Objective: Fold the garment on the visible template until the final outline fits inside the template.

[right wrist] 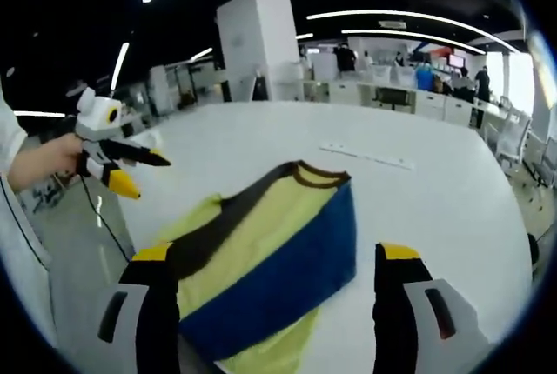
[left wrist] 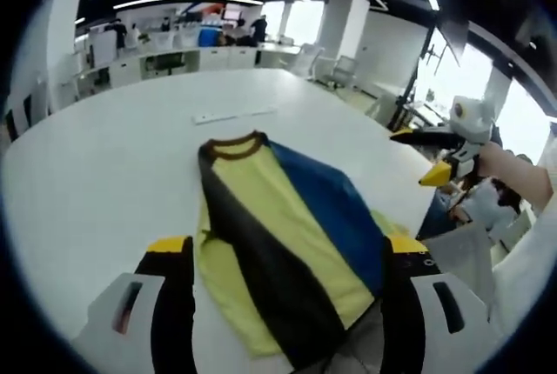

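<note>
Two jaws of the left gripper (left wrist: 283, 257) stand wide apart, yellow-tipped, clamping nothing; the garment (left wrist: 283, 235) lies between and beyond them, its lower hem running under the view's bottom edge. Right gripper (right wrist: 274, 265) likewise spread, empty, the same garment lying flat between its jaws.

Garment: yellow body, a black band and a blue panel laid across it, brown collar (left wrist: 233, 146) pointing away from the left gripper. A yellow corner pokes out past the blue panel on the side nearer the table edge.

Surface: broad white table (left wrist: 104, 156), smooth, mostly bare around the cloth. A thin white strip (left wrist: 235, 116) lies on it beyond the collar, well apart from the garment. Open tabletop on every far side; the near edge drops to grey floor just beside the cloth.

Room: open office, white desks (left wrist: 174, 56), chairs, a white column (right wrist: 257, 43), curved ceiling lights, bright windows (left wrist: 522, 122), people far back.
</note>
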Demonstrator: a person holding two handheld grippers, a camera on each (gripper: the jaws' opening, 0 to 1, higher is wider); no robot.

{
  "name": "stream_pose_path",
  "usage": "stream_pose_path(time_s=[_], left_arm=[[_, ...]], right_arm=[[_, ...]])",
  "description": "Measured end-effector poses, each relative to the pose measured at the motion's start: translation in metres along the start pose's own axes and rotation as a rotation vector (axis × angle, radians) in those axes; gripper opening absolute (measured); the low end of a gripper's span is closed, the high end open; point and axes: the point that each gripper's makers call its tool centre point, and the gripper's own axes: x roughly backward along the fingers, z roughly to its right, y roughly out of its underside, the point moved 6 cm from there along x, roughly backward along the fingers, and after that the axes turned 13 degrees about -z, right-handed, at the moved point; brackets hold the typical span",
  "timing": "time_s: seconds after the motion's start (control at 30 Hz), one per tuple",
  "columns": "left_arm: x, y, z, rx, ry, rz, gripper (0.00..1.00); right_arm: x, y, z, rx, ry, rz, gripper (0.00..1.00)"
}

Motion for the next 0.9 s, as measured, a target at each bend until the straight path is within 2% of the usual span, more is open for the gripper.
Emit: stream_pose_path(time_s=[0.3,0.5,0.9], left_arm=[[0.01,0.013,0.007,0.014,-0.008,0.001,0.85],[0.016,0.018,0.01,0.023,-0.009,0.008,0.86],[0.029,0.031,0.014,0.048,-0.029,0.025,0.86]], right_arm=[[0.018,0.015,-0.007,-0.011,0.012,-0.012,0.99],[0.03,0.018,-0.009,-0.034,0.024,0.001,1.0],[0.045,0.029,-0.02,-0.013,0.02,-0.009,1.0]])
